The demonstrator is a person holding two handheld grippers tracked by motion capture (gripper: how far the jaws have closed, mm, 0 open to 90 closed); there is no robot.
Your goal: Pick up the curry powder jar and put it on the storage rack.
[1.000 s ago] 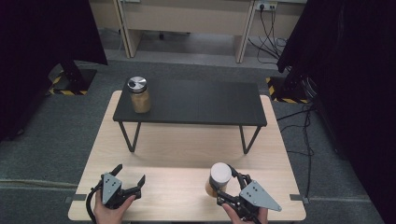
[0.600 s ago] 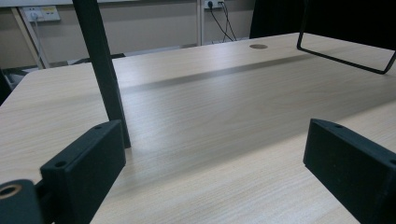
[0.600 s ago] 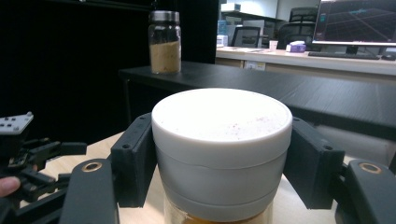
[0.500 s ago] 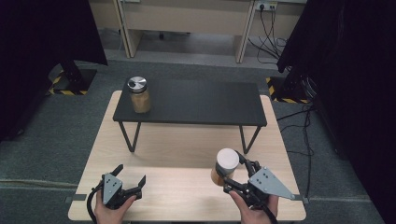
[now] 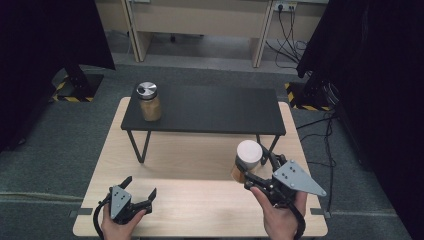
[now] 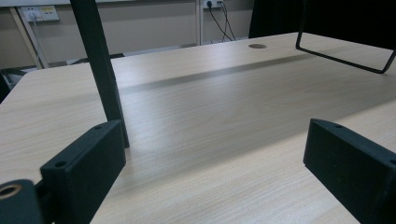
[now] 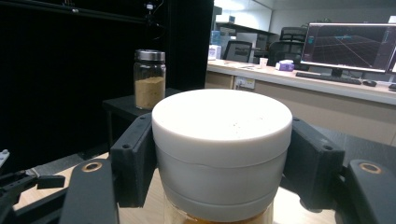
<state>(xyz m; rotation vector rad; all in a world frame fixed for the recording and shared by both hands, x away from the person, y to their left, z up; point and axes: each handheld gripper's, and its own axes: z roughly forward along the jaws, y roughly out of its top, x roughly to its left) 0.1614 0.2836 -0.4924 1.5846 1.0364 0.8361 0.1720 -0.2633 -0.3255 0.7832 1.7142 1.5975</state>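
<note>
High view first: at lower right of the frame I see my right gripper (image 5: pixel 254 172) clamped around a white-lidded jar (image 5: pixel 247 159), the jar raised off the wooden table (image 5: pixel 200 150) just in front of the black shelf (image 5: pixel 210 107). Its amber contents are mostly hidden behind the jaws and the grey plate, so I cannot tell what fills it. At lower left my left gripper (image 5: pixel 138 187) sits low over the table's near edge with its jaws spread wide and nothing between them; the hand (image 5: pixel 119 227) holding it is cut off by the bottom edge. A second jar with a metal lid (image 5: pixel 149 101) stands upright on the shelf's left end, toward upper left. Right gripper view puts the white lid (image 7: pixel 222 135) dead centre, both jaws pressed against its sides, the glass below cropped by the frame; the metal-lidded jar shows at upper left, part full of tan powder. Left gripper view shows bare wood between the parted jaws and one shelf leg (image 6: pixel 100 70) rising at left, its top cut off.
</note>
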